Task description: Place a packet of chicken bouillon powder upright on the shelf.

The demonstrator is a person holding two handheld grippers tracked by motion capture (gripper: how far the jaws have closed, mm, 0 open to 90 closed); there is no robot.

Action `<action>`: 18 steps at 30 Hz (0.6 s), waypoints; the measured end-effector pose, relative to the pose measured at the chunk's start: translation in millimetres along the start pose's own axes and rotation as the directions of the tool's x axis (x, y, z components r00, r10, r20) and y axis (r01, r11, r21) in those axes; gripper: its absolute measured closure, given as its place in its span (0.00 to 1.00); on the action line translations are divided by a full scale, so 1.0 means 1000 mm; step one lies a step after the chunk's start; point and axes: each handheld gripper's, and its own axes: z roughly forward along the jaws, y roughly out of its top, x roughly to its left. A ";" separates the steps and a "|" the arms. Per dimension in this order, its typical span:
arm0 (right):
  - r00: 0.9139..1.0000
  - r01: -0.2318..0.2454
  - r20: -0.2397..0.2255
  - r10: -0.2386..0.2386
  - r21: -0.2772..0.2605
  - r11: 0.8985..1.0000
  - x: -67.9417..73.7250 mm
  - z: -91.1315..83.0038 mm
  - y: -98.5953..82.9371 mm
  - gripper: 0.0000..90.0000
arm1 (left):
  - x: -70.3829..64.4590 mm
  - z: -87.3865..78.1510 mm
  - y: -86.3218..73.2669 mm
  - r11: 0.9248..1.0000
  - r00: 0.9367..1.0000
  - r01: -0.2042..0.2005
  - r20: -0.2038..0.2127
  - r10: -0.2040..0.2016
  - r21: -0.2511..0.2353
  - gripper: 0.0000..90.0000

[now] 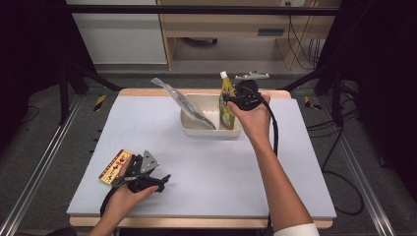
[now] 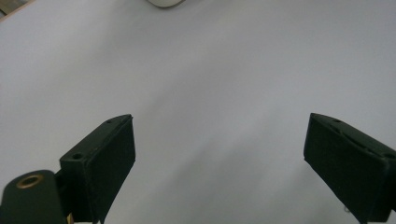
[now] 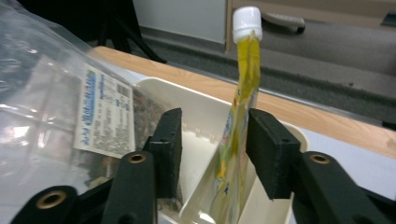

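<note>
Right gripper (image 3: 212, 140) sits over my white plastic tub (image 1: 196, 129), jaws apart around the yellow squeezy pouch (image 3: 238, 140) standing inside it.

The spouted pouch (image 1: 226, 101) is showing yellow and green with a white cap, standing at the right end of the cream-white bin (image 1: 193, 129); the bag (image 1: 189, 105) leaning in that bin's left part is looking clear and silvery, and is carrying a white label with blue print (image 3: 105, 114); the flat packet (image 1: 115, 166) well to the left of the bin and nearer the person is showing yellow with red markings; the mat (image 1: 196, 162) under the bin is appearing pale lavender-grey; the right gripper (image 3: 212, 137) and left gripper (image 2: 219, 149) are both showing black jaws.
</note>
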 end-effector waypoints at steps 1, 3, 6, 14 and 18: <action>1.000 0.005 -0.003 -0.005 -0.012 1.000 0.001 -0.002 -0.001 0.60 | 0.000 0.000 0.000 1.000 1.000 0.000 -0.001 0.000 0.000 0.10; 1.000 0.017 -0.007 -0.018 -0.039 0.999 0.004 -0.008 -0.004 0.56 | 0.000 0.000 0.000 1.000 1.000 0.000 -0.003 0.000 0.001 0.10; 1.000 0.022 -0.011 -0.022 -0.064 0.998 0.005 -0.012 -0.008 0.52 | 0.000 0.000 0.000 1.000 1.000 0.000 -0.006 0.000 0.000 0.10; 0.998 0.068 0.015 -0.067 -0.110 0.992 0.010 -0.023 -0.024 0.39 | 0.001 0.001 -0.001 1.000 1.000 0.001 -0.007 0.000 0.011 0.09; 0.997 0.077 0.016 -0.076 -0.124 0.989 0.012 -0.028 -0.030 0.35 | 0.001 0.001 0.000 1.000 1.000 0.001 -0.007 -0.001 0.010 0.09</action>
